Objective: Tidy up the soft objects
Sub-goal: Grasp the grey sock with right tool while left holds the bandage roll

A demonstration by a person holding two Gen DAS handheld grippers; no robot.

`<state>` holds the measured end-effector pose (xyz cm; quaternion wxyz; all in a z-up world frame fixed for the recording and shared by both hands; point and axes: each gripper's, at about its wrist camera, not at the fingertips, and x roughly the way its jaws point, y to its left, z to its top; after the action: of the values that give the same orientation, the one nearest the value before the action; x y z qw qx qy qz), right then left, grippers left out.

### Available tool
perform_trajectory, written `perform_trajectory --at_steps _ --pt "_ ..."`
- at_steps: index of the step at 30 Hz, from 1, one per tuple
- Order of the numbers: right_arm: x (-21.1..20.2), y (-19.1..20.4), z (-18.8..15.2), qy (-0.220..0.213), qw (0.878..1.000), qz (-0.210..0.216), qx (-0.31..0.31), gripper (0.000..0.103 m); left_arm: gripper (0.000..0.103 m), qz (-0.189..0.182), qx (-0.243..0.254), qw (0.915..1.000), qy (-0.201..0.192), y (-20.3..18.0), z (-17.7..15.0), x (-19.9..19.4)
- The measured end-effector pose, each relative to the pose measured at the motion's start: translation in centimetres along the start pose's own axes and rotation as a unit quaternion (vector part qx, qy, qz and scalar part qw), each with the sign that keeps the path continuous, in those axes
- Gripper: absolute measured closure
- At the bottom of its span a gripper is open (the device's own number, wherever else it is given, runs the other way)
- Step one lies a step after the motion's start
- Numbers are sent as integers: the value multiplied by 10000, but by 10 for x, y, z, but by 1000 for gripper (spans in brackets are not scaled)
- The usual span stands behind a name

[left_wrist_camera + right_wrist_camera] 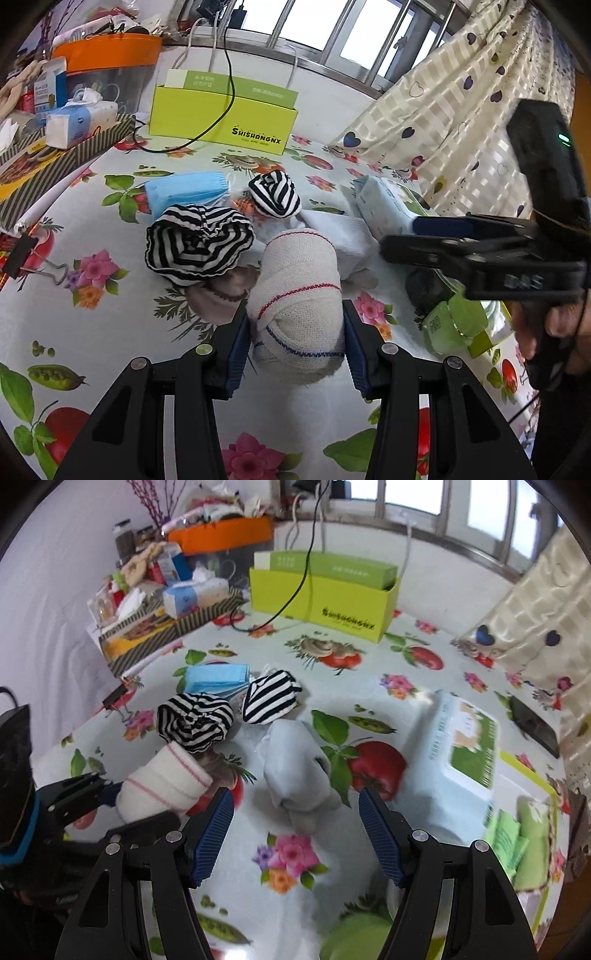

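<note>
Left wrist view shows our left gripper (pixel 297 345) low in the frame, its blue pads pressed on the sides of a cream bandage roll (pixel 299 306) with red and blue stitching; we judge the grip is meant to carry it to a tidier spot. Just above and left sit two striped sock balls (pixel 199 243), (pixel 275 194) and a blue mask stack (pixel 184 190), clustered mid-frame as if being grouped. From the right wrist view, our right gripper (pixel 295 830) stands wide apart and empty above a pale grey folded cloth (pixel 295 771), likely its next pick. A wet-wipes pack (pixel 458 753) lies to the right on the floral tablecloth (pixel 369 686).
</note>
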<state>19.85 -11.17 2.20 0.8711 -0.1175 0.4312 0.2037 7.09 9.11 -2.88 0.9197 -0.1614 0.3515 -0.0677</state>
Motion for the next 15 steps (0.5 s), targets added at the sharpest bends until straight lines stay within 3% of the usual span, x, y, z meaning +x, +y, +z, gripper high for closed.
perform_trajectory --at_steps 8,12,15 --pt "45 1 16 612 9981 -20 -100 36 56 -25 -81 10000 -41 7 0 -4" --pt "59 3 15 781 9967 -126 -189 65 56 -38 -96 9999 -15 8 -1 -3" --pt "54 5 11 670 9974 -147 -228 75 56 -40 -89 9999 -26 7 -1 -5"
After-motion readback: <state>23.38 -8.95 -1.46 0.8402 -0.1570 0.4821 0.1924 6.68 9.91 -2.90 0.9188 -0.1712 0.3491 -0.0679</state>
